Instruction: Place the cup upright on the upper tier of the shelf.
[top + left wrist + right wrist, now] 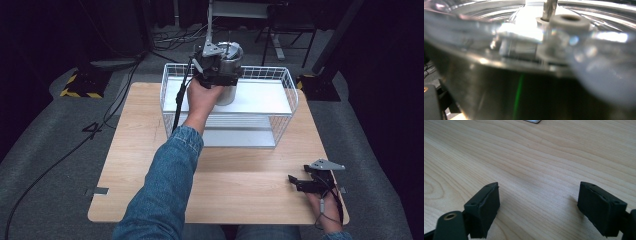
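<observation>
The left gripper [220, 67] clamps a shiny cylindrical steel pot with a glass lid [230, 75], held above the white shelf inside the white wire basket [287, 82]. The right gripper [298, 182] rests spread and empty on the pale wood-grain table [140, 165], near its front edge.

a "4" is marked on the floor [93, 131].

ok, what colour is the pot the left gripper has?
Silver, shiny steel pot with a clear lid, at the left gripper. The high view shows it best.
</observation>
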